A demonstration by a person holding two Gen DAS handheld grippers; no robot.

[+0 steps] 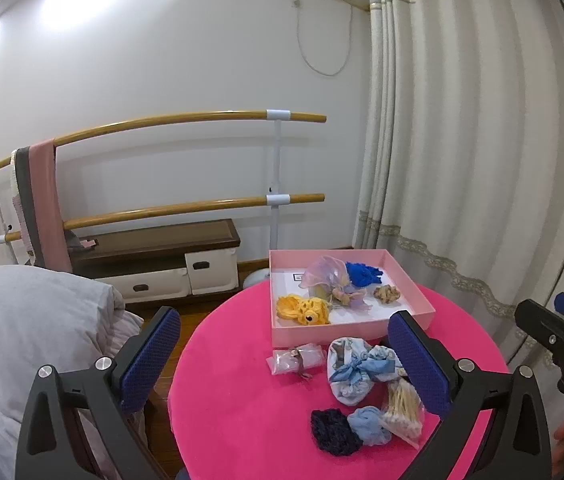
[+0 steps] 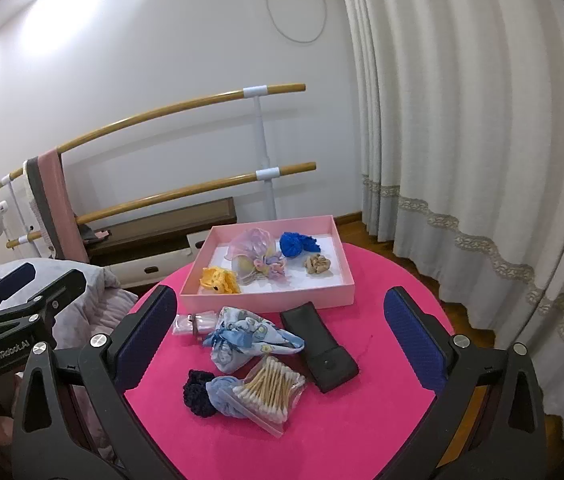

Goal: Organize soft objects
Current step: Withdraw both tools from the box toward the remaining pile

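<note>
Both hand-held grippers, left (image 1: 282, 356) and right (image 2: 277, 340), wide open, empty, above counter (image 2: 382, 280). Risk: pinching cotton swab bag (image 2: 269, 394) along with light blue scrunchie (image 2: 223, 394); they touch.

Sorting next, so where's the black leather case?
The black leather case lies on the pink round table, right of the cotton swab bag, before the pink box.

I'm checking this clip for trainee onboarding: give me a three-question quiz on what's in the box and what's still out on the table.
1. True or false: the royal-blue crochet piece lies inside the pink box.
2. Which lies outside the box? A yellow crochet piece; B beige scrunchie; C bag of cotton swabs.
3. What state are the left gripper and the right gripper in?

Key: 1 true; 2 C; 3 both open, holding nothing.
</note>
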